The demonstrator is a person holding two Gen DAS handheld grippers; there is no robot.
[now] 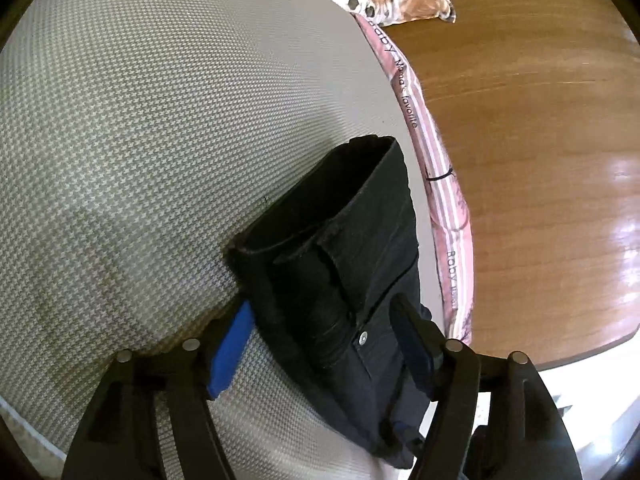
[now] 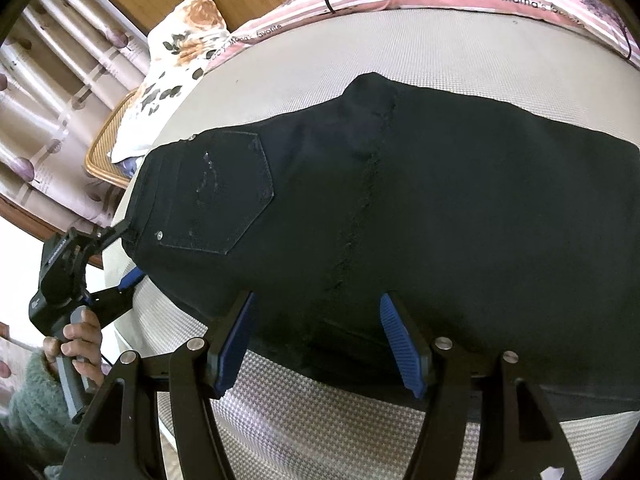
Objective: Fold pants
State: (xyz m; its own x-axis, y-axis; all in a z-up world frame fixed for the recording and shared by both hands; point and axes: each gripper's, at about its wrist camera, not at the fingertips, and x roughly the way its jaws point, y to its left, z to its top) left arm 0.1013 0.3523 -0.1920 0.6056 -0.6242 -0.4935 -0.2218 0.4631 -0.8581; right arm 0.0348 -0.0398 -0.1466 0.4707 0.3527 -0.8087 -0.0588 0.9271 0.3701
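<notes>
Black pants (image 2: 400, 200) lie flat across the houndstooth mattress (image 2: 304, 420), back pocket up and waist end to the left. My right gripper (image 2: 318, 298) is open over the pants' near edge, blue pads wide apart on either side of the flat cloth. In the left wrist view the waist end of the pants (image 1: 340, 240) runs between the fingers of my left gripper (image 1: 322, 304). Its jaws stand open, with the left pad (image 1: 232, 352) just beside the cloth and the right finger (image 1: 412, 340) resting over it. From the right wrist view, the left gripper (image 2: 124, 256) straddles the waistband corner.
A pink striped blanket (image 1: 440, 200) lines the mattress's far edge, with a floral pillow (image 2: 172, 68) at its corner. Brown wooden floor (image 1: 540, 160) lies beyond. A hand (image 2: 76, 344) in a green fuzzy sleeve holds the left gripper's handle. Curtains (image 2: 52, 100) and a wicker piece (image 2: 104, 152) stand at left.
</notes>
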